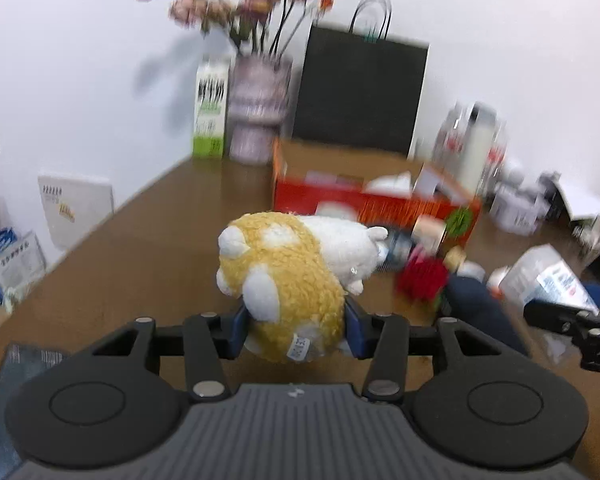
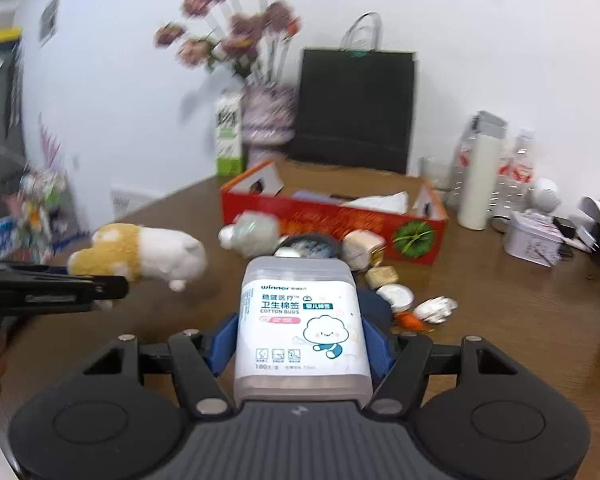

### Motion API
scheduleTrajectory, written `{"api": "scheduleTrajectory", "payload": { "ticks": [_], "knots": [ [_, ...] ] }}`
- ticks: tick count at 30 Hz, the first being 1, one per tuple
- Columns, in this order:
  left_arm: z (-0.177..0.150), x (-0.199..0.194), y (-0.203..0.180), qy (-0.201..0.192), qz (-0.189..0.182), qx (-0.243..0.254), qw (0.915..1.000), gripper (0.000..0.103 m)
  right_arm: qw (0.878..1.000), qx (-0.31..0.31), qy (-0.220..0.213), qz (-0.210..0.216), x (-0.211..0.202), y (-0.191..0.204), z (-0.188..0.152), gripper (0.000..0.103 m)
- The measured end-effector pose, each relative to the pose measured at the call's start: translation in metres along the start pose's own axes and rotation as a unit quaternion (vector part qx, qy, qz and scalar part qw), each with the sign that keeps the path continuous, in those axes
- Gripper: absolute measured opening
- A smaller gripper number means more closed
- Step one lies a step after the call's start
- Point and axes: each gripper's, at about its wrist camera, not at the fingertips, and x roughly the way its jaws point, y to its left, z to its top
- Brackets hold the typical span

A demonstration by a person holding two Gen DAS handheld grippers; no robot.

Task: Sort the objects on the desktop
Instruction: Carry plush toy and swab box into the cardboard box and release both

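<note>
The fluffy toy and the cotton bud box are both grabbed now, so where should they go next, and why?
Probably carry both toward the open red box behind the clutter. The left gripper clamps the plush toy, the right gripper clamps the cotton bud box, and both look lifted off the table.

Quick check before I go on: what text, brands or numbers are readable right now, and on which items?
"winner": top of the label on the cotton bud box.
"COTTON BUDS": same label, under a line of Chinese characters.
"180": bottom left of that label; the print beside it is too small.
Green and white carton: print blurred, unreadable.
Sewn tag on the plush toy: too small.
White panel against the wall: marks too blurred.
</note>
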Motion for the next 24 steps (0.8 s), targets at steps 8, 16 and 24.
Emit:
{"api": "scheduleTrajectory", "payload": {
  "ticks": [8, 16, 24],
  "knots": [
    [0.114, 0.065, -0.027, -0.019, -0.038, 0.047, 0.9980, 0.049, 0.998, 0.016, -0.043, -0.032, 0.035, -0.052, 0.082, 0.064],
    [0.189, 0.260, -0.041, 0.081, 0.001, 0.054, 0.9952, 0.049, 0.996, 0.057, 0.023, -0.066, 0.227, -0.131, 0.193, 0.065],
    [0.185, 0.349, -0.033, 0.106, 0.027, 0.085, 0.9903, 0.053, 0.987, 0.035, 0.118, -0.104, 0.381, -0.149, 0.199, 0.065]
  ]
}}
